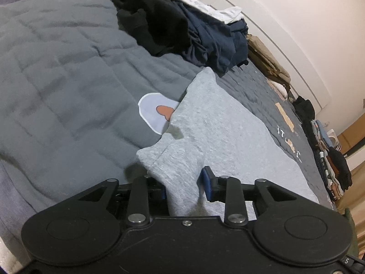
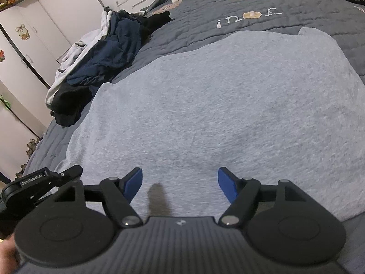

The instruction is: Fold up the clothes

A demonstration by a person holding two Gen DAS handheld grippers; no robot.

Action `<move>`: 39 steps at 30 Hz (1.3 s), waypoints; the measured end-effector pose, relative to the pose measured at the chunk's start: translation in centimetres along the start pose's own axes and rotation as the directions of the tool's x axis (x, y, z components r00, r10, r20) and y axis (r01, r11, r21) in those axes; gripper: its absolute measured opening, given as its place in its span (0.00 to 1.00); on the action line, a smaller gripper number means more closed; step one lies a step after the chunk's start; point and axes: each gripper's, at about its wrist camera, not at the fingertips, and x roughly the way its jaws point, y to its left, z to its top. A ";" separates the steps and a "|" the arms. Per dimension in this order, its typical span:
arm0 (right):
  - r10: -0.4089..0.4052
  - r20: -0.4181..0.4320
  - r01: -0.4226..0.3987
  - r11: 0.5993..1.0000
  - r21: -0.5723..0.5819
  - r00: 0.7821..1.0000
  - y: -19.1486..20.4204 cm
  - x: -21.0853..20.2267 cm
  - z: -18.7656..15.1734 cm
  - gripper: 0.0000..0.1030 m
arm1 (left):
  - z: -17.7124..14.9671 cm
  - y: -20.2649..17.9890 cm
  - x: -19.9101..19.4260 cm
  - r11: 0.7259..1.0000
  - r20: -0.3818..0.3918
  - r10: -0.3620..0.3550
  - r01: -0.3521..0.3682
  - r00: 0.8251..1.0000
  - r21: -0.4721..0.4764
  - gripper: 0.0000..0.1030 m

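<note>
Folding is under way on the grey shirt [image 2: 216, 105] spread across the bed [image 1: 57, 68]: left gripper [image 1: 184, 182] jaws pinch a raised sleeve fold, right gripper [image 2: 180, 186] jaws stand wide and empty above the cloth, so next carry that fold inward.

Two close wrist views angled down along each tool (both sharing the grey garment [image 1: 228, 132] and quilt [image 2: 251, 11]).

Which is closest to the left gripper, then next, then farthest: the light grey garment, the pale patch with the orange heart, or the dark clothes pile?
1. Light grey garment, bunched between the left gripper's jaws.
2. Heart patch, beyond, left on the quilt.
3. Dark clothes pile, farthest, at the top.
</note>
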 end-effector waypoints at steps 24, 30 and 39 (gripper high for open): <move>0.021 0.052 -0.030 0.983 0.183 0.998 -4.0 -2.9 2.1 0.70 | -8.6 -11.5 -1.0 0.644 -0.017 -0.141 0.105 0.990 0.758 0.21; 0.019 0.044 -0.027 0.981 0.190 0.999 -4.4 -3.0 2.0 0.70 | -9.0 -12.1 -0.6 0.642 -0.090 -0.131 0.154 0.987 0.751 0.55; 0.113 0.036 -0.119 0.964 0.240 0.993 -4.2 -3.6 2.2 0.70 | -6.7 -11.5 -5.2 0.708 -0.077 -0.266 0.249 0.961 0.660 0.78</move>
